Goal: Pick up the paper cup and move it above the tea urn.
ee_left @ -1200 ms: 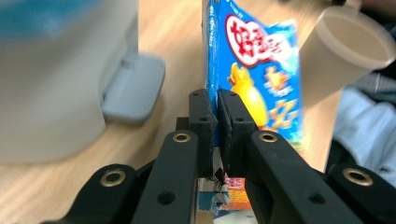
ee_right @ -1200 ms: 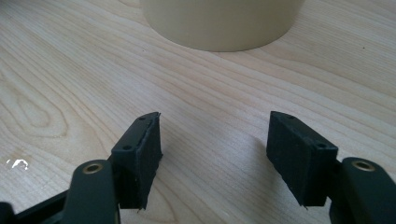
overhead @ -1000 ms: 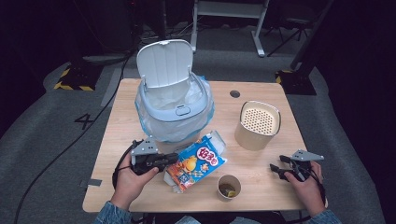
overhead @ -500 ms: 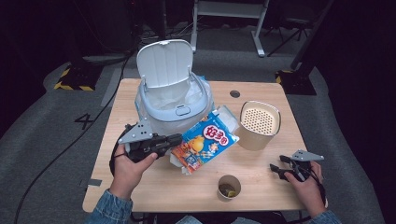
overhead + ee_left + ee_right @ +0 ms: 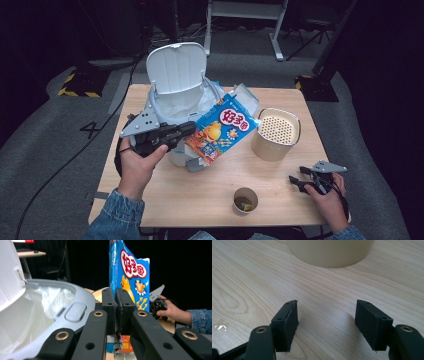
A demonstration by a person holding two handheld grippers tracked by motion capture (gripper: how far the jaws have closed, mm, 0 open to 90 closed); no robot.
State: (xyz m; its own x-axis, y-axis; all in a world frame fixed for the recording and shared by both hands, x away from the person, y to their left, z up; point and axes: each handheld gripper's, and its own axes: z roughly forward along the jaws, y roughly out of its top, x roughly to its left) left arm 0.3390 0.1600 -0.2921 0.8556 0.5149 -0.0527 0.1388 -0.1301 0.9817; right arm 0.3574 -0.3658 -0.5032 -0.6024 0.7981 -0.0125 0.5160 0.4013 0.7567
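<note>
A blue snack bag (image 5: 222, 131) with a red-lettered white label and torn edge hangs tilted beside the white bin's (image 5: 175, 107) open rim.

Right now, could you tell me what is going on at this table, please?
A person works at a wooden table with a gripper in each hand. The left gripper is clamped on a blue printed snack bag, holding it in the air beside the rim of a white lidded bin lined with clear plastic, whose lid stands open. The right gripper rests open near the table's right edge, holding nothing. A beige perforated-top canister and a small paper cup stand nearby.
</note>
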